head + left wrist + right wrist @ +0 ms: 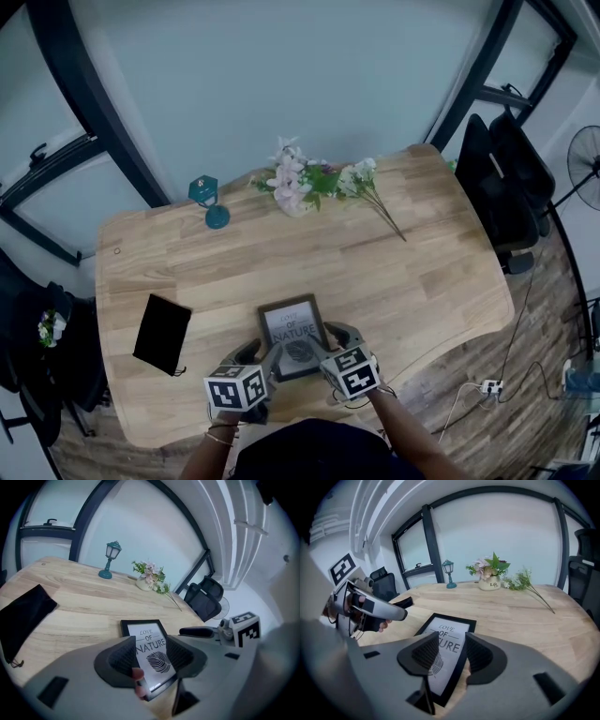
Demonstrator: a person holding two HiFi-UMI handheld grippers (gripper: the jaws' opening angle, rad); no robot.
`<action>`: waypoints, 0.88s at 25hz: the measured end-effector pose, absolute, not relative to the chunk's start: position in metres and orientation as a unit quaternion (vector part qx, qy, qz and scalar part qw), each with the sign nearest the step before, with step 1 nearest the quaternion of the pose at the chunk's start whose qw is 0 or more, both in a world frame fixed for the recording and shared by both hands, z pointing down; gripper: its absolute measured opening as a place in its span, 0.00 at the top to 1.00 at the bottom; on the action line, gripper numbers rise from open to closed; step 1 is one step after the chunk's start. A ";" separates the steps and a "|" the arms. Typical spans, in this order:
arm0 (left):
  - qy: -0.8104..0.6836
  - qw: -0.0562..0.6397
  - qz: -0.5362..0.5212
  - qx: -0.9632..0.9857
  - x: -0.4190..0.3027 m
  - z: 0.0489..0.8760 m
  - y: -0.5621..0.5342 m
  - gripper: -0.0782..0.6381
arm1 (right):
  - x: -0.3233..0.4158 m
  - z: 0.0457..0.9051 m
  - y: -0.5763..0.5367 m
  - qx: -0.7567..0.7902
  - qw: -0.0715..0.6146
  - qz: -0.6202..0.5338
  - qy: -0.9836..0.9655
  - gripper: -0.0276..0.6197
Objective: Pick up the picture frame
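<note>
On the wooden table [403, 281] rests a black-rimmed rectangular picture frame [292, 330].

We find the table [422, 281] to be pale wood with an open grain and a smooth satin finish. The picture frame [293, 334], at 6 o'clock on the table, has a black matt moulding round a white paper print with a faint sheen on its face. The pouch [162, 333], at 8 o'clock, is matt black cloth. The left gripper [151, 656] and right gripper [452, 653] have smooth grey plastic shells. Their pads [123, 658] are dark, matt and ribbed. The lantern [208, 199], at 11 o'clock, is teal; we cannot tell its material.
</note>
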State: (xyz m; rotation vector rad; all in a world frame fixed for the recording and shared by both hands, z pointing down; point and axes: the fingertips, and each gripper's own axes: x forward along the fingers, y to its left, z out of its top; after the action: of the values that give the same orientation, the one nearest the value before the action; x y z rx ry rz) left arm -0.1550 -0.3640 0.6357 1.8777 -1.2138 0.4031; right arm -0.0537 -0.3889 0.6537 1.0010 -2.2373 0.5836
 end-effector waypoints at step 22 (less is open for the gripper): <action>-0.457 0.478 0.205 0.722 -0.155 0.701 -0.351 0.63 | -0.043 0.706 -0.392 0.370 0.361 0.268 -0.813 0.70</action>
State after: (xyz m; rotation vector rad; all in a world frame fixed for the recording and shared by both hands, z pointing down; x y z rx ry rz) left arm -0.1551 -0.3511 0.7007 1.7636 -1.1154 0.5006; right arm -0.0431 -0.3920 0.7063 0.9538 -2.0952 0.6906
